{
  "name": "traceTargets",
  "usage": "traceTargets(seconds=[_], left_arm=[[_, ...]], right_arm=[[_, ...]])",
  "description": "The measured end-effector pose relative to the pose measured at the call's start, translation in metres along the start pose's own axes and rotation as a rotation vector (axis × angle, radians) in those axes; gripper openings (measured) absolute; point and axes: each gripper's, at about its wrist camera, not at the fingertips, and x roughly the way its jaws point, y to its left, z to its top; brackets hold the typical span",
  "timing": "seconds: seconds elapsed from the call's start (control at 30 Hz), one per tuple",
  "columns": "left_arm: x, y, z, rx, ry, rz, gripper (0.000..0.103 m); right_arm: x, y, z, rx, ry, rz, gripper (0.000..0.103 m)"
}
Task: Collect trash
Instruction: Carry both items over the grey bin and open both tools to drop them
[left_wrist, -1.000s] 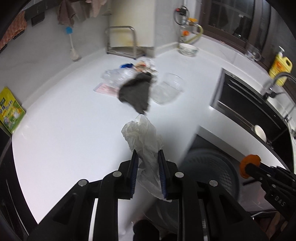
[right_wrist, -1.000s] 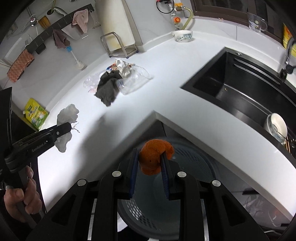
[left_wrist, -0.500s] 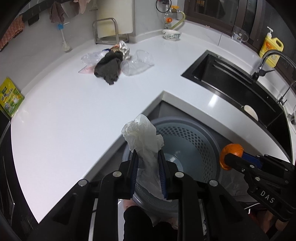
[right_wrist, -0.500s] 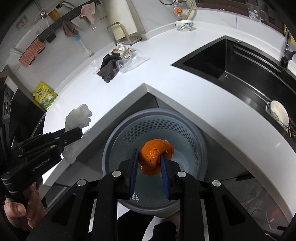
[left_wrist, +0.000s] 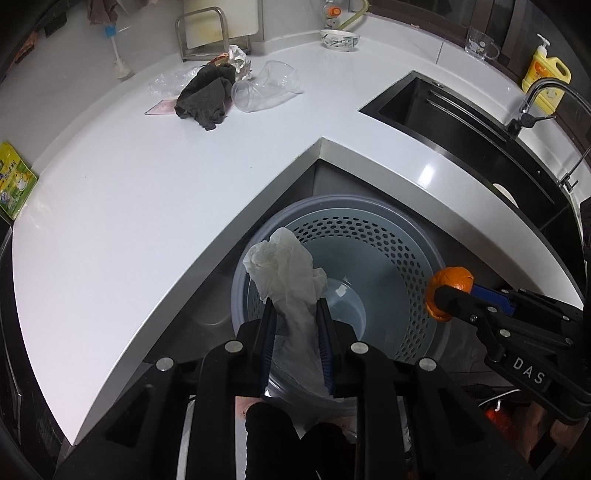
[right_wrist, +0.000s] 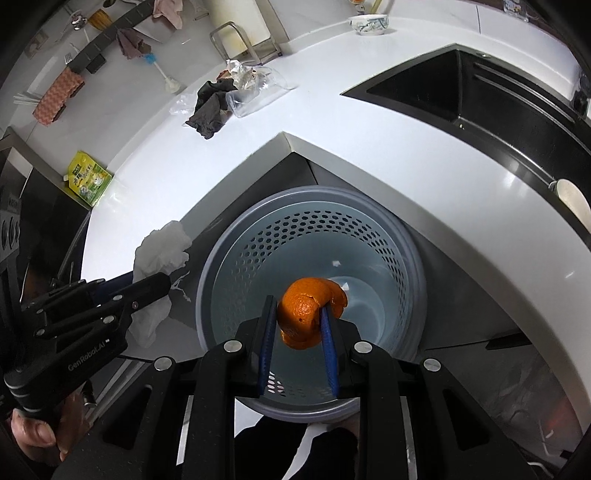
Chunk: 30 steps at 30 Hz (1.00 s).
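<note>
My left gripper (left_wrist: 294, 308) is shut on a crumpled white tissue (left_wrist: 286, 266) and holds it over the left rim of a grey perforated bin (left_wrist: 373, 236) standing below the counter corner. My right gripper (right_wrist: 299, 306) is shut on an orange peel (right_wrist: 304, 306) and holds it over the bin's opening (right_wrist: 258, 236). The peel also shows in the left wrist view (left_wrist: 448, 284), and the tissue in the right wrist view (right_wrist: 162, 251). More trash lies far back on the white counter (left_wrist: 147, 177): a dark rag (left_wrist: 205, 98), a clear plastic cup (left_wrist: 266, 90) and wrappers (left_wrist: 238, 61).
A black sink (left_wrist: 461, 122) with a tap (left_wrist: 535, 99) is at the right. A yellow soap bottle (left_wrist: 546, 77), a bowl (left_wrist: 340, 38), a metal rack (left_wrist: 207, 33) and a brush (left_wrist: 118, 55) line the back. A green packet (left_wrist: 13, 181) lies at the left edge.
Both grippers have pulled back from the counter and come over the bin, still holding the tissue and the peel. The trash pile on the counter has receded.
</note>
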Motion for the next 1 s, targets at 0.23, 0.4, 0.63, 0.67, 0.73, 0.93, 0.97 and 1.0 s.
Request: traceTargets(seconds=[0.23,0.4,0.63,0.67,0.73,0.93,0.97,1.0], left_arm=[[-0.004,0.008,0.001,-0.009,-0.019,0.007,0.059],[-0.009,0.014,0.002,-0.017,-0.025,0.016,0.060],[-0.017,0.016,0.000,-0.031,-0.032,0.022,0.064],[-0.018,0.016,0.000,-0.031,-0.033,0.023,0.064],[-0.022,0.015,0.000,-0.031,-0.038,0.026,0.064],[-0.035,0.012,0.003,-0.046,-0.064,0.038,0.067],[-0.038,0.012,0.004,-0.050,-0.070,0.040,0.067],[-0.041,0.012,0.005,-0.054,-0.077,0.042,0.069]], right_arm=[[-0.003,0.003,0.003,-0.009,-0.019,-0.016,0.057],[-0.005,0.003,0.003,-0.005,-0.021,-0.023,0.057],[-0.010,0.002,0.000,-0.001,-0.016,-0.021,0.057],[-0.011,0.002,-0.001,-0.001,-0.017,-0.020,0.057],[-0.014,0.001,-0.001,0.000,-0.018,-0.017,0.057],[-0.026,0.001,-0.001,-0.012,-0.033,-0.011,0.057],[-0.030,0.000,0.000,-0.018,-0.038,-0.009,0.057],[-0.033,0.001,0.000,-0.023,-0.043,-0.007,0.057]])
